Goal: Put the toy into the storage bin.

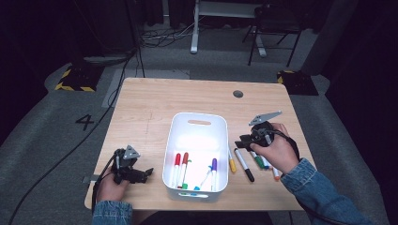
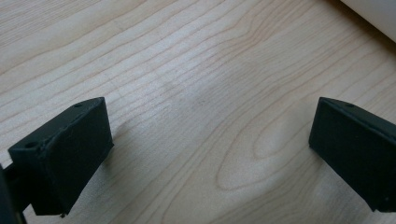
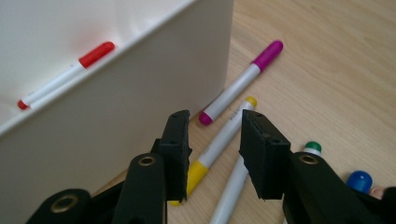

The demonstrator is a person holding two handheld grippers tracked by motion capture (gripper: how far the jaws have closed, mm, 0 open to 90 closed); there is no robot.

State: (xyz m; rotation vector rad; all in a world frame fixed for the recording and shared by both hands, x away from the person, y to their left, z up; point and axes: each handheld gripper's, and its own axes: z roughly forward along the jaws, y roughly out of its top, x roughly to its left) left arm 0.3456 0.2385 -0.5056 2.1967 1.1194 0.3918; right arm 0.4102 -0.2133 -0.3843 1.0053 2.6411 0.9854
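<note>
Between the right gripper's (image 3: 215, 154) partly spread fingers (image 3: 264, 154), which pinch nothing, lies a yellow-capped white marker (image 3: 212, 151) on the pale wooden counter (image 3: 327, 74), just beside the white plastic bin (image 3: 116, 121). Well apart, the left gripper's (image 2: 210, 154) fingers (image 2: 65, 154) stand widely spread over bare counter.

Bin (image 1: 197, 123) white, table (image 1: 150, 103) light wood grain. Beside bin: yellow-capped marker (image 3: 212, 149), magenta-capped marker (image 3: 243, 80), black marker (image 1: 244, 165), green cap (image 3: 312, 147), blue cap (image 3: 359, 180). Inside bin: red-capped marker (image 3: 65, 74), purple-capped marker (image 1: 213, 171). Jaw pads black.
</note>
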